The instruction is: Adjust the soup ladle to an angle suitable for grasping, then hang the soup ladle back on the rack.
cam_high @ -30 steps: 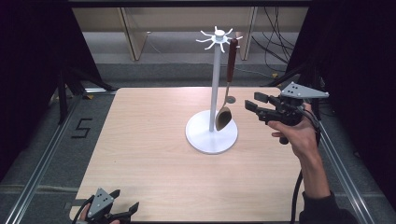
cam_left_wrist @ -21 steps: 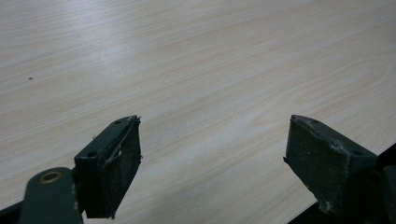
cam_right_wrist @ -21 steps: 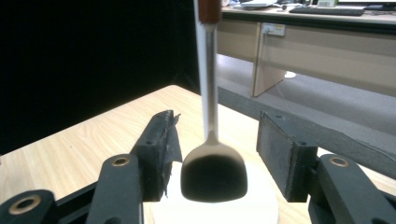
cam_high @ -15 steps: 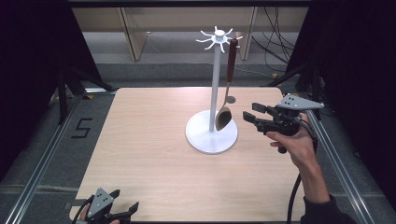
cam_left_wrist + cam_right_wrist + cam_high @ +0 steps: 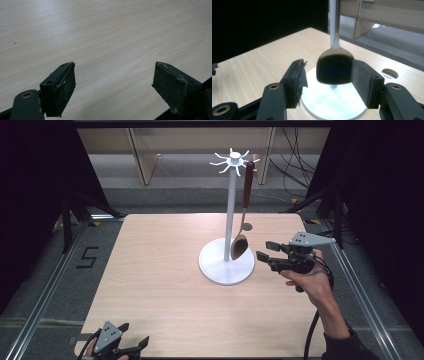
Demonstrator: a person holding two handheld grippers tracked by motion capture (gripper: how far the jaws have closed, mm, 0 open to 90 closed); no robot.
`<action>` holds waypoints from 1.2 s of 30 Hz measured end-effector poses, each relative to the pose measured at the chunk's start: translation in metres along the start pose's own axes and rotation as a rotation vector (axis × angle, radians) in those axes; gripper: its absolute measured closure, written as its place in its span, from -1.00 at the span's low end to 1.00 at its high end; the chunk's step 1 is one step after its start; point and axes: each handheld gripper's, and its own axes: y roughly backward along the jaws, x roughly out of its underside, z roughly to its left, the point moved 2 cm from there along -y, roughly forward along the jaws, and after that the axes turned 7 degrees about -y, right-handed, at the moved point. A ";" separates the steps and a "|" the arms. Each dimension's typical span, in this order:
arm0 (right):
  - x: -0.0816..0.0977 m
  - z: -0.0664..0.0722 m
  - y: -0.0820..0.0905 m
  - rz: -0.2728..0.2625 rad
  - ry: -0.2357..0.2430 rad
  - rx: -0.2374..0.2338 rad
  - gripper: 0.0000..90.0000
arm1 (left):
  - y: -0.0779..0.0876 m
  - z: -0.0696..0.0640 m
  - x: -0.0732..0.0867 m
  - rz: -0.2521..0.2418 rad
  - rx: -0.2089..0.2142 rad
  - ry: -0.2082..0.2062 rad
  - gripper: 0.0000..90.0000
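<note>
A white stand [image 5: 229, 210] with a round base [image 5: 220, 268] and a star of hooks on top stands mid-table. From one hook hangs a spoon [image 5: 240, 245] with a brown handle and a metal bowl. My right gripper [image 5: 265, 251] is open just right of the spoon bowl, pointing left at it. In the right gripper view the spoon bowl [image 5: 334, 68] hangs ahead of my right gripper [image 5: 327, 82], apart from its pads [image 5: 363, 82]. My left gripper [image 5: 134, 346] rests open at the table's near left corner, and in the left gripper view the left gripper [image 5: 113, 85] holds nothing.
The wooden table [image 5: 160, 270] has a small round hole [image 5: 246, 226] behind the stand. Metal rails [image 5: 45, 295] run along both table sides. A cable [image 5: 312, 330] trails from the right gripper. Wooden furniture legs [image 5: 140, 155] stand beyond the far edge.
My right gripper has come down and toward the near side, from level with the spoon's stem to level with the bowl. The left gripper has stayed put.
</note>
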 end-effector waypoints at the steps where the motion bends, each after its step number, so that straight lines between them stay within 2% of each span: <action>1: 0.001 0.000 -0.001 0.010 0.017 -0.004 0.00 | 0.000 0.001 0.000 0.000 0.005 -0.016 -0.61; 3: 0.006 0.001 -0.003 0.025 0.015 -0.007 0.00 | 0.002 0.001 0.000 0.011 0.006 -0.020 -0.61; 4: 0.008 0.003 -0.003 0.042 -0.015 -0.008 0.00 | 0.002 0.002 0.001 0.020 -0.002 -0.025 -0.61; 5: 0.010 0.002 -0.006 0.020 0.002 -0.001 0.00 | 0.002 0.001 0.001 0.008 0.002 -0.010 -0.61; 6: 0.011 0.002 -0.006 0.046 0.007 -0.009 0.00 | 0.002 0.001 0.000 0.004 0.002 -0.008 -0.61; 7: 0.013 0.005 -0.006 0.071 -0.026 -0.013 0.00 | 0.002 0.001 0.000 0.004 0.002 -0.008 -0.61; 8: 0.015 0.005 -0.008 0.061 -0.020 -0.015 -0.01 | 0.001 0.001 0.000 0.001 0.000 -0.008 -0.61; 9: 0.015 0.003 -0.010 0.055 0.008 -0.014 -0.01 | 0.001 0.001 0.000 0.012 -0.003 -0.018 -0.61; 11: 0.018 0.005 -0.011 0.083 -0.016 -0.027 -0.01 | 0.001 0.000 0.000 0.009 0.001 -0.007 -0.61; 13: 0.020 0.005 -0.012 0.095 -0.017 -0.022 -0.01 | 0.002 0.001 0.001 0.007 -0.002 -0.008 -0.61; 14: 0.020 0.005 -0.012 0.095 -0.017 -0.022 -0.01 | 0.002 0.001 0.001 0.007 -0.002 -0.008 -0.61; 15: 0.021 0.004 -0.013 0.085 0.003 -0.029 -0.01 | 0.003 0.002 0.000 0.008 0.002 -0.025 -0.61; 17: 0.023 0.005 -0.013 0.100 -0.015 -0.021 -0.01 | 0.003 0.002 0.000 0.003 -0.002 -0.025 -0.61; 18: 0.024 0.003 -0.013 0.101 0.011 -0.015 -0.02 | 0.002 0.000 0.000 0.005 0.002 -0.010 -0.61; 19: 0.027 0.006 -0.015 0.104 -0.021 -0.034 -0.03 | 0.002 0.000 0.000 0.008 0.005 -0.023 -0.61; 21: 0.029 0.006 -0.014 0.118 -0.025 -0.025 -0.06 | 0.002 0.000 -0.001 0.004 0.009 -0.029 -0.61; 22: 0.029 0.004 -0.015 0.094 0.018 -0.015 -0.06 | 0.001 0.001 -0.001 0.003 0.009 -0.028 -0.61; 23: 0.031 0.006 -0.013 0.121 -0.014 -0.020 -0.07 | 0.001 0.001 -0.001 0.003 0.009 -0.029 -0.61; 24: 0.033 0.006 -0.015 0.112 -0.009 -0.041 -0.08 | 0.001 0.000 0.000 0.003 0.011 -0.029 -0.61; 25: 0.034 0.005 -0.014 0.117 0.002 -0.028 -0.09 | 0.001 0.000 0.000 0.003 0.011 -0.029 -0.61; 26: 0.036 0.007 -0.014 0.109 -0.018 -0.016 -0.10 | 0.001 0.001 0.000 0.002 0.012 -0.029 -0.61; 27: 0.037 0.004 -0.013 0.122 0.013 -0.023 -0.11 | 0.002 0.002 0.000 0.010 0.011 -0.040 -0.61; 28: 0.039 0.006 -0.013 0.129 -0.018 -0.030 -0.13 | 0.002 0.002 0.000 0.006 0.008 -0.030 -0.61; 32: 0.043 0.004 -0.012 0.134 -0.028 -0.025 -0.17 | 0.001 0.000 0.000 0.005 0.005 -0.015 -0.61; 34: 0.045 0.004 -0.012 0.121 -0.037 -0.023 -0.19 | 0.002 0.001 0.000 0.012 0.004 -0.028 -0.61; 35: 0.046 0.002 -0.012 0.126 -0.017 -0.029 -0.21 | 0.002 0.002 0.001 0.014 0.003 -0.029 -0.61; 36: 0.047 0.002 -0.011 0.136 -0.028 -0.023 -0.22 | 0.002 0.002 0.001 0.014 0.003 -0.029 -0.61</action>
